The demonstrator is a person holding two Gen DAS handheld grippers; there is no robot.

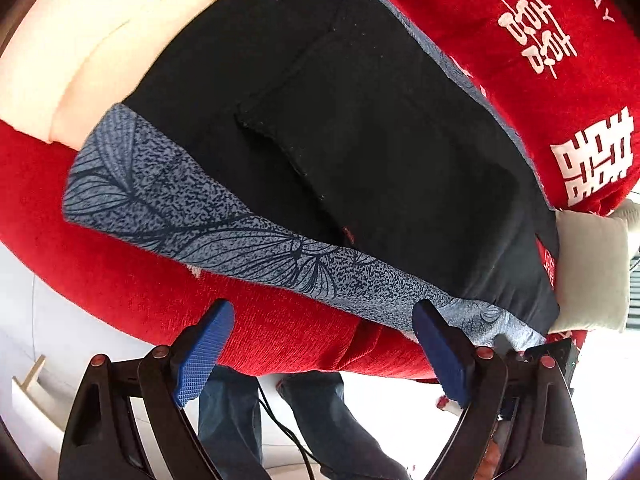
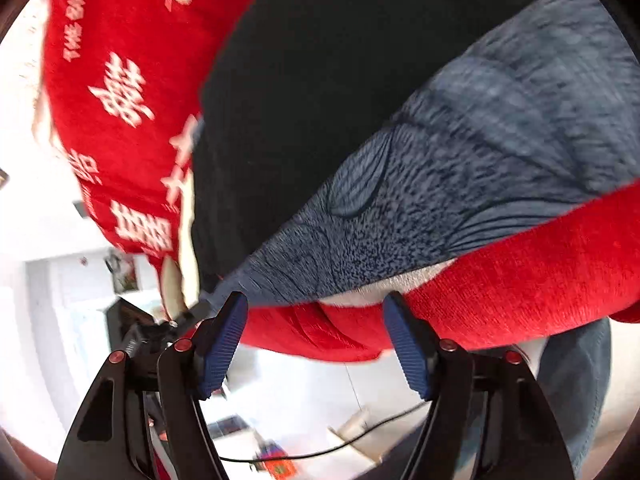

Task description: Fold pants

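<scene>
One pair of black pants (image 1: 360, 132), one red blanket (image 1: 500, 20), one grey patterned cloth (image 1: 192, 208), one small cushion (image 1: 592, 268).

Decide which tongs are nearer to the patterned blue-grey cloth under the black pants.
Left. The left tongs have one finger over the patterned cloth edge. The right tongs, open, sit just short of the cloth, over the red cover.

Black linkage arms with red screws (image 1: 99, 360), ribbed blue pads (image 1: 204, 350) on both grippers, thin black cable (image 2: 360, 436), blue jeans (image 1: 228, 412)
</scene>
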